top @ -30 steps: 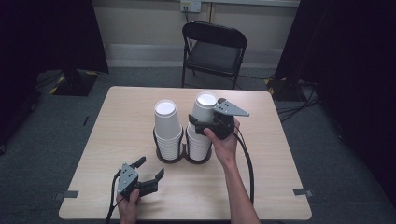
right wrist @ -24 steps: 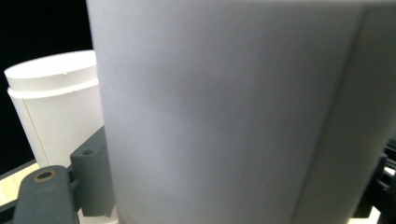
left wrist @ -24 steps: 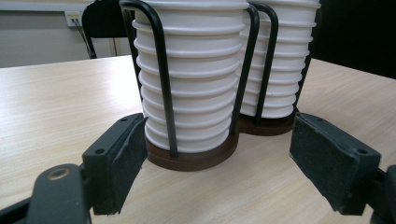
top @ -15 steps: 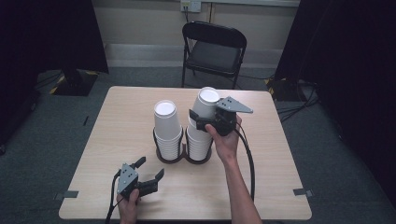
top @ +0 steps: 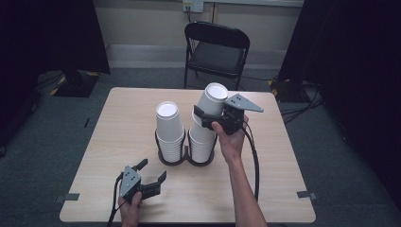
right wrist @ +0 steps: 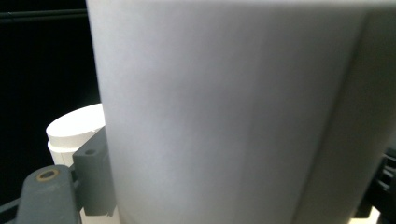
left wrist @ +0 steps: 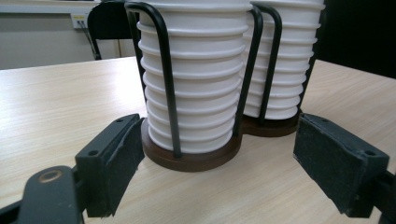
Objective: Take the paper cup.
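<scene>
Two stacks of upturned white paper cups stand in a black wire holder (top: 184, 159) at mid-table: a left stack (top: 169, 127) and a right stack (top: 202, 142). My right gripper (top: 207, 114) is shut on the top cup (top: 213, 98) of the right stack, which sits tilted and raised above the rest. That cup's wall (right wrist: 233, 107) is pressed close between the jaws in the right gripper view, with the left stack's top (right wrist: 74, 128) behind it. My left gripper (top: 152, 169) rests open near the front left, its jaws spread toward the holder's brown base (left wrist: 191, 159) and the nearer stack (left wrist: 201, 70).
A black folding chair (top: 215, 47) stands behind the table's far edge. The wooden table (top: 283, 189) has bare room on both sides of the holder. My right gripper's cable (top: 255, 161) trails along the forearm toward the front edge.
My right gripper has drawn the top cup a little up and to the right off the right stack, tilting it. The left gripper has stayed put.
</scene>
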The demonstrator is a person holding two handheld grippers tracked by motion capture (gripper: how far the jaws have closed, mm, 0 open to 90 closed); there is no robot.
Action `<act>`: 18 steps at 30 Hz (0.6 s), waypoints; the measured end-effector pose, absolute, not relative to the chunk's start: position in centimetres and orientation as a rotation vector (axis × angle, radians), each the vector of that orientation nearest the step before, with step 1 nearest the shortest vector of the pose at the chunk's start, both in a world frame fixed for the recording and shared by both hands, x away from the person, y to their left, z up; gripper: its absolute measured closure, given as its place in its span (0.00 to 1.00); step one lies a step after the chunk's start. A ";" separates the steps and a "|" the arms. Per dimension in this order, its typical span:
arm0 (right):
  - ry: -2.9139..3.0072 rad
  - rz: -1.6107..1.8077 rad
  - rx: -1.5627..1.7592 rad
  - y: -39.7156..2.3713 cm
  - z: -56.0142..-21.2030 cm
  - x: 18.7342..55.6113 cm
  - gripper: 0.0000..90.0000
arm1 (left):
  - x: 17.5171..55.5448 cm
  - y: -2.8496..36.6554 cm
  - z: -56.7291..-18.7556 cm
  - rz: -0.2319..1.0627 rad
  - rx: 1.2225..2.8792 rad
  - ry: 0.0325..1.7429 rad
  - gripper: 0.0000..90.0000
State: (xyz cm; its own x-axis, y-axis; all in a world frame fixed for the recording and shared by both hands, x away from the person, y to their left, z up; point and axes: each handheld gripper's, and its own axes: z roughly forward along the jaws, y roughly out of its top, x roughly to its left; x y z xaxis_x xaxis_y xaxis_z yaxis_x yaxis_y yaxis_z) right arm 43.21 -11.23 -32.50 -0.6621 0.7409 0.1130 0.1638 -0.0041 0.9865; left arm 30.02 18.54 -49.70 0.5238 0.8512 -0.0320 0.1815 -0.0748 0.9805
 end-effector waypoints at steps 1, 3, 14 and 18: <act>1.832 1.709 0.933 -11.2 -32.5 43.2 0.16 | 30.0 18.5 -49.7 0.702 1.579 0.910 0.17; 1.832 1.715 0.929 -11.3 -32.1 43.1 0.17 | 30.1 18.5 -49.7 0.701 1.577 0.913 0.17; 1.781 1.757 0.959 -12.9 -30.7 42.4 0.17 | 30.5 18.3 -49.6 0.671 1.616 0.950 0.18; 1.751 1.804 0.976 -13.7 -30.4 41.9 0.17 | 30.5 18.6 -49.6 0.609 1.604 0.899 0.17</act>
State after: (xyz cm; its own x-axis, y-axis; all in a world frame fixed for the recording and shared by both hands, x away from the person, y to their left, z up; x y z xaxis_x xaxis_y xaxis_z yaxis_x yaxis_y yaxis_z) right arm 41.94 -13.75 -30.43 -0.6533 0.7350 0.1814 0.1596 -0.1004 0.9821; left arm 30.54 18.61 -49.65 0.5734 0.8154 -0.0797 0.2284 -0.0657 0.9713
